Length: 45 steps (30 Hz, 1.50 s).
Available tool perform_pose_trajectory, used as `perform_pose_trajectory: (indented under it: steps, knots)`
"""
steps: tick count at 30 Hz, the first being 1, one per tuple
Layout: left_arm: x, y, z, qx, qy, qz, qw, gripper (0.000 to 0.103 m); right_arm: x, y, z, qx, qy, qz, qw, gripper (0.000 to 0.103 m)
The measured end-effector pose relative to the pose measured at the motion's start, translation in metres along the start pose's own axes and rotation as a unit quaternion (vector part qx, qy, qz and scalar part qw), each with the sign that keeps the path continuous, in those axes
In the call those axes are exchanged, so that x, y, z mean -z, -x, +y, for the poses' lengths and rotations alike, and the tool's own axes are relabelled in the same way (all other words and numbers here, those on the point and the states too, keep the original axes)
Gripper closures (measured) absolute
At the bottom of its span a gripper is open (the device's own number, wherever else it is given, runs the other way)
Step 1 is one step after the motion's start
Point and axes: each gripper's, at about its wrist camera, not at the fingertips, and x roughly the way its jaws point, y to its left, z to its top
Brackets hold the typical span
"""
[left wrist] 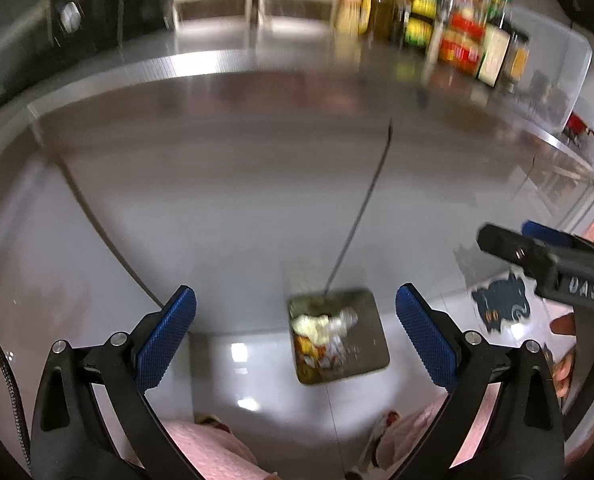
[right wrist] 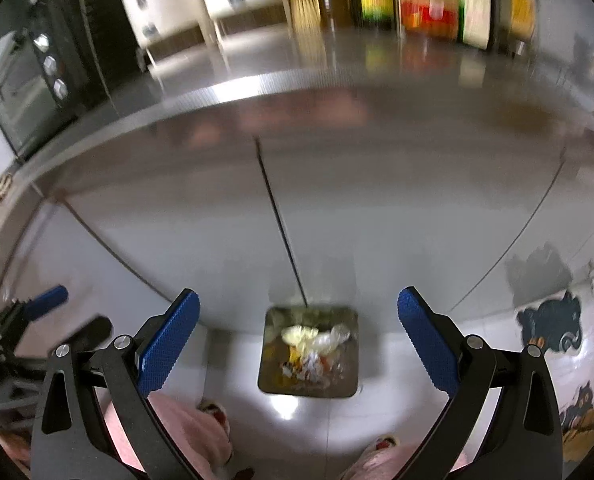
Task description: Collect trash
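Observation:
A square metal bin (left wrist: 373, 340) (right wrist: 349, 364) stands on the pale tiled floor below, in front of a steel cabinet. It holds crumpled trash (left wrist: 321, 328) (right wrist: 313, 344): yellowish scraps, clear plastic wrap and bits of paper. My left gripper (left wrist: 296, 292) hangs high above the bin, open, with nothing between its blue pads. My right gripper (right wrist: 297, 293) is open and empty too, above the same bin. Each one shows in the other's view: the right gripper (left wrist: 537, 252) at the right edge, the left gripper (right wrist: 45, 300) at the left edge.
A steel counter edge (left wrist: 217, 64) (right wrist: 297, 80) runs across the top, with several bottles and jars (left wrist: 457, 28) (right wrist: 417, 0) behind it. A dark oven (right wrist: 29, 92) sits at left. Cat stickers (left wrist: 501, 300) (right wrist: 553, 324) mark the right wall. A person's slippered feet (right wrist: 217, 412) stand near the bin.

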Motion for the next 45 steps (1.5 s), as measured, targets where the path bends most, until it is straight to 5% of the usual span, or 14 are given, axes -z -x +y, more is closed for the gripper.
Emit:
perform_pose_trajectory:
  steps: [13, 21, 28, 45]
  knots:
    - [-0.067, 0.159, -0.008, -0.046, -0.007, -0.176, 0.9832, 0.008, -0.041, 0.156, 0.031, 0.055, 0.028, -0.18, 0.982, 0.003]
    - [-0.082, 0.214, -0.018, -0.057, -0.009, -0.241, 0.9687, 0.008, -0.05, 0.215, 0.05, 0.077, 0.043, -0.252, 0.964, 0.003]
    - [-0.086, 0.239, -0.024, -0.067, -0.011, -0.262, 0.9626, 0.008, -0.05, 0.237, 0.059, 0.088, 0.037, -0.272, 0.958, 0.003]
    - [-0.082, 0.245, -0.028, -0.077, -0.015, -0.255, 0.9637, 0.008, -0.046, 0.252, 0.067, 0.096, 0.036, -0.284, 0.953, 0.003]
